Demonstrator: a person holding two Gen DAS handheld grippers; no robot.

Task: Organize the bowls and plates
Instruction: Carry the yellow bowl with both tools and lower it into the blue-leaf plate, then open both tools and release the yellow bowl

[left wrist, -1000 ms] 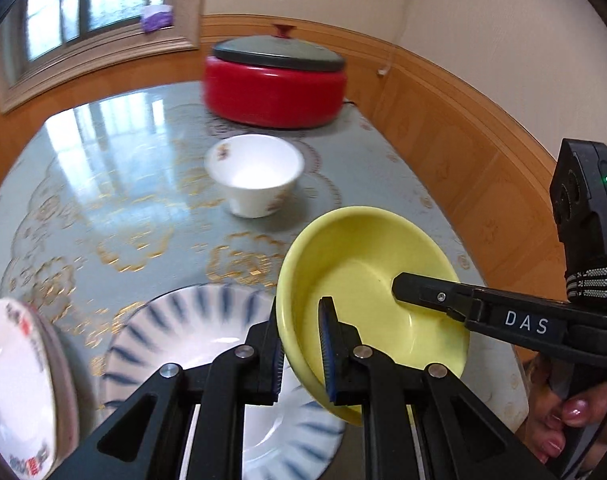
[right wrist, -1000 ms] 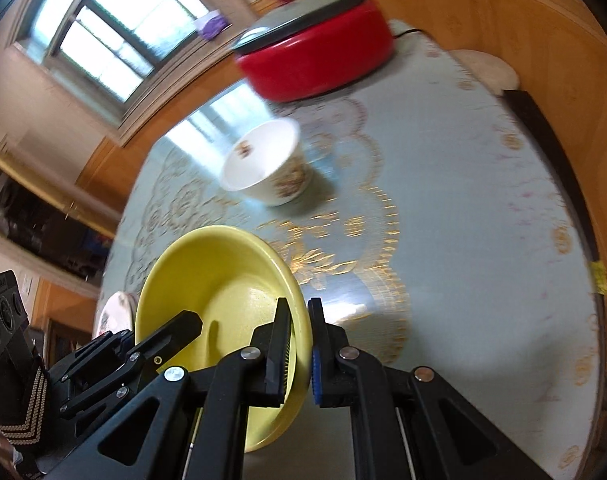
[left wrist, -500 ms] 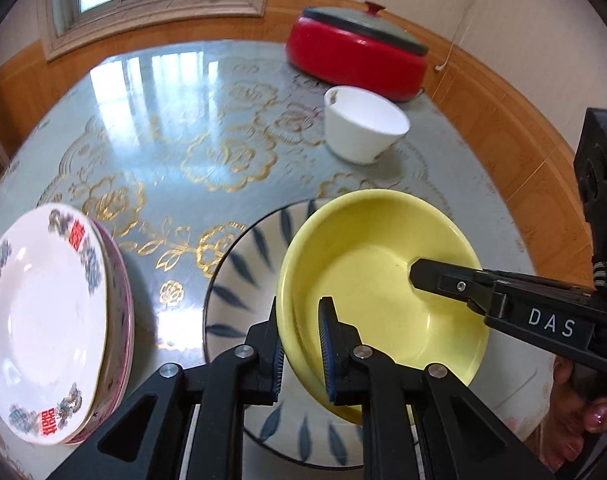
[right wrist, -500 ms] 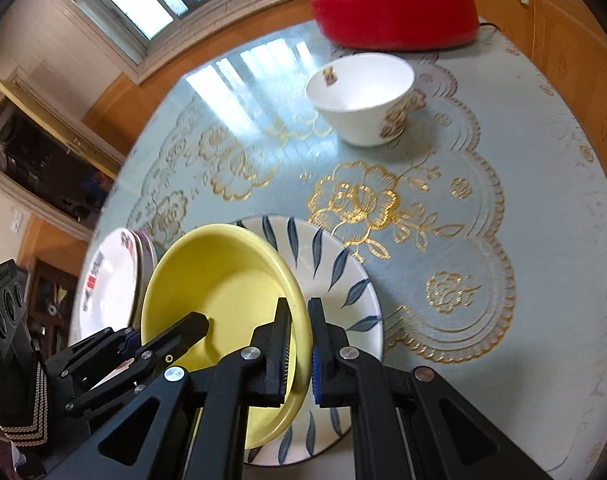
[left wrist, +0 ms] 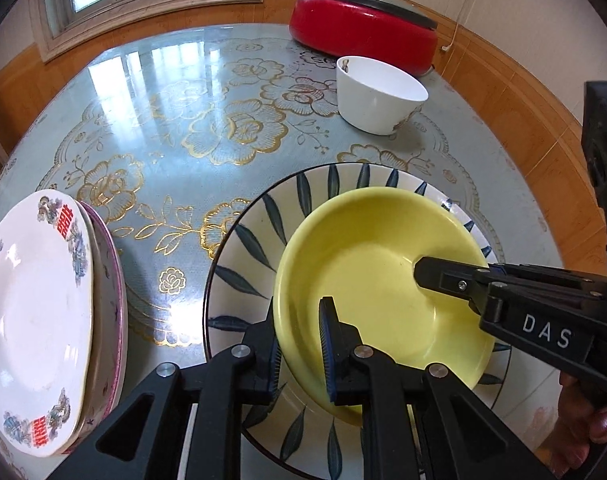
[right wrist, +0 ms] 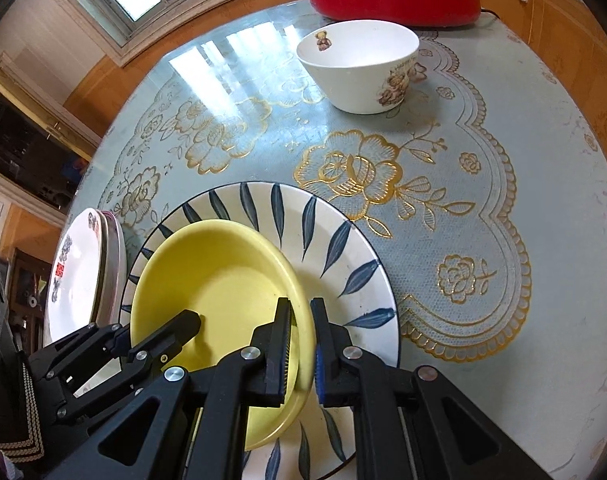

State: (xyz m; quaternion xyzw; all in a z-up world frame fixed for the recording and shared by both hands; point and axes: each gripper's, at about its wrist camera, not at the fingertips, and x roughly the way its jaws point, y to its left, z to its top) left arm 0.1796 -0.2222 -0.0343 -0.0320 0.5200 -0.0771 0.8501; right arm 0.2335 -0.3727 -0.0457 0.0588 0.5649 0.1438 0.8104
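My left gripper [left wrist: 301,344] pinches the near rim of the shallow round yellow bowl [left wrist: 379,280], one pad outside the wall and one inside. My right gripper [right wrist: 301,344] straddles the opposite rim of the same bowl [right wrist: 223,280]; its jaws are opening, with the yellow wall between the pads and a thin gap on the outer side. In the left view the right gripper's finger [left wrist: 455,280] reaches in over the bowl's floor from the right, and in the right view the left gripper's finger [right wrist: 171,336] comes in from the left.

The yellow bowl sits inside the wide white plate with dark blue leaf strokes [left wrist: 263,240], directly under both grippers, off-centre toward my side of it, so more painted rim shows beyond the fingertips [right wrist: 323,232]. Whether the bowl's base is fully settled on the plate I cannot tell.

Left of my left gripper, just beside the leaf plate, is a stack of white plates with red and blue rim decoration [left wrist: 31,312], a pink-edged one underneath. Ahead of both grippers, well past the plate, a deep white ceramic bowl with a teddy-bear print [right wrist: 359,64] stands alone on the pale blue tablecloth with gold flower outlines [right wrist: 483,184]. Beyond it is a round red cooker with a dark lid [left wrist: 363,36]
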